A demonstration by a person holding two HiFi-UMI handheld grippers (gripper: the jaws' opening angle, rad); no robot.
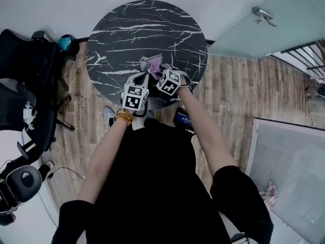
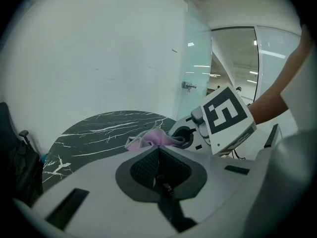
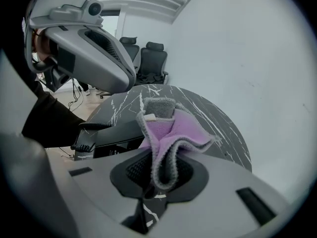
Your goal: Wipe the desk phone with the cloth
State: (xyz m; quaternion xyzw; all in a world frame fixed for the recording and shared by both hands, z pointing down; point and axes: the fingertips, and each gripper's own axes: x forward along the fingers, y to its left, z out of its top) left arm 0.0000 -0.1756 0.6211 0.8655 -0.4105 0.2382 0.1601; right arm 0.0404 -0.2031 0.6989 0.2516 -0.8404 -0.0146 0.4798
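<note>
In the left gripper view, your left gripper (image 2: 157, 151) has its jaws pressed together with nothing between them. Past them lies the round black marble table (image 2: 99, 128). The pink-and-grey cloth (image 2: 152, 139) is bunched just ahead, and your right gripper (image 2: 176, 139) meets it from the right, its marker cube (image 2: 225, 118) tilted above. A glass door (image 2: 198, 73) with a metal handle (image 2: 188, 86) stands behind. This view shows no phone, since the gripper's own body blocks the near table.

The right gripper view shows what that one hides. The jaws are nearly closed and pinch a fold of the cloth, which rises above them with the pink side inward. The desk phone (image 3: 111, 135) sits on the table's near part, just left of the cloth, with its coiled cord (image 3: 88, 133) hanging at the left end. You cannot tell here whether the cloth touches the phone. Your left gripper hangs large in the upper left, above the phone, and black office chairs (image 3: 148, 61) stand beyond the table.

The head view looks down your two bare forearms to both grippers, which are close together over the table's near edge. The cloth pokes out ahead of them. The grippers and their cubes cover the phone, so you cannot make it out here. A beaded bracelet (image 1: 123, 116) circles your left wrist, and wooden floor (image 1: 233, 95) surrounds the table.
</note>
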